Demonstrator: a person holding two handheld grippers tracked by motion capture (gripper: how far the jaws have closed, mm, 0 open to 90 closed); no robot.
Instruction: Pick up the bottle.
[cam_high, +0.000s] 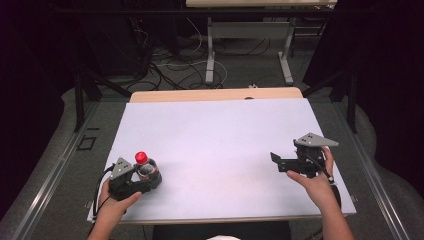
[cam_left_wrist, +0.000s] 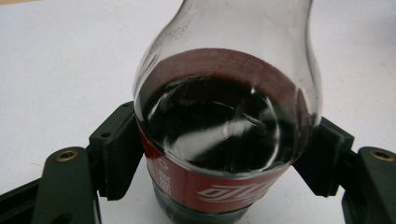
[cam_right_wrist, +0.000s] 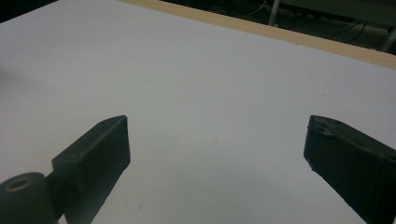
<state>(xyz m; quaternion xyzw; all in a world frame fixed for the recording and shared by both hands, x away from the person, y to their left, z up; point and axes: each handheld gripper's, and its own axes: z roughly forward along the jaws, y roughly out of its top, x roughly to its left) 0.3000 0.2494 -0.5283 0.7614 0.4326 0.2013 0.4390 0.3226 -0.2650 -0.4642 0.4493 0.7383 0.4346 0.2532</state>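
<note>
Because its black jaws press the labelled waist from both sides, the left gripper (cam_high: 142, 177) clamps the clear plastic, red-capped bottle of dark cola (cam_left_wrist: 224, 126) upright at the near-left of the white table (cam_high: 215, 135), probably ready to lift. Well apart, the right gripper (cam_high: 280, 161) hovers wide open, empty.

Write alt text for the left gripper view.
A clear bottle of dark liquid with a red label stands upright on a white table, seen close up. The left gripper has its two black jaws pressed against the bottle's sides at the label.
</note>
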